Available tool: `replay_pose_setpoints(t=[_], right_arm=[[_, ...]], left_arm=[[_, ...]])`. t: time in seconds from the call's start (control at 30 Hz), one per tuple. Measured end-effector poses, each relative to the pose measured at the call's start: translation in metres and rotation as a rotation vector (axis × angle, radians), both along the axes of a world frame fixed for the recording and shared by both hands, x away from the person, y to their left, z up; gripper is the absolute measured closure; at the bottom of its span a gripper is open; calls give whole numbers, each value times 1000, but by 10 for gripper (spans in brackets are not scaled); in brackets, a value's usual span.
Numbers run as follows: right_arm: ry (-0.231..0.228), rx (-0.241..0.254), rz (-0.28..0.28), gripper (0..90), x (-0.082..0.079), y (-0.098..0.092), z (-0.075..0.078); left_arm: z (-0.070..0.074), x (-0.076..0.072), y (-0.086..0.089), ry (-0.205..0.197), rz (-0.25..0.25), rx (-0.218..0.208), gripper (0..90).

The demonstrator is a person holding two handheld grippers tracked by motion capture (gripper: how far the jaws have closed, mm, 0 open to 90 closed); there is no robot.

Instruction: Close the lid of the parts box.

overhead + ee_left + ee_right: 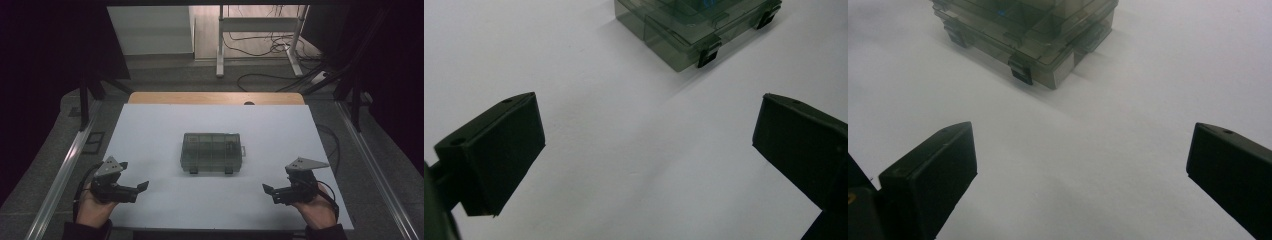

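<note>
A smoky see-through compartment box [212,152] lies closed in the middle of the white table top [150,130], its two black latches [193,171] facing the person. My left gripper [136,179] is held near the front left, jaws wide apart and empty, pointing toward the box. In the left gripper view the box [694,30] lies ahead at the upper right, well beyond the gripper [649,145]. My right gripper [276,181] mirrors it at the front right, also open and empty. Its own view puts the box [1033,35] ahead at the upper left of the gripper [1083,165].
A wooden strip [215,98] edges the table's far side. Metal rails [65,170] run along both sides of the table. Beyond it, cables [270,47] and a white desk frame [220,45] stand on the floor.
</note>
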State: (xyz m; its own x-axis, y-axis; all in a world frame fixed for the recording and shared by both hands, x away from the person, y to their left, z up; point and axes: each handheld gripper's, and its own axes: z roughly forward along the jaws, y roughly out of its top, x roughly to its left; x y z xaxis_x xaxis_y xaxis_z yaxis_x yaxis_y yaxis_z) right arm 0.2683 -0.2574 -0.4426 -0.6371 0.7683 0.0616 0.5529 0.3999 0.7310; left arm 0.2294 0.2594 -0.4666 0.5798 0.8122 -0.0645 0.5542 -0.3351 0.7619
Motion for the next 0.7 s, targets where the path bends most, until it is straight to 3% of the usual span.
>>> replay_pose_setpoints(t=[0.4, 0.7], right_arm=[[1, 7, -43, 0, -15, -17, -1], [-7, 17, -55, 0, -18, -19, -1]], left_arm=[[-2, -9, 11, -4, 35, -20, 1], [-5, -13, 15, 10, 56, -3, 0]])
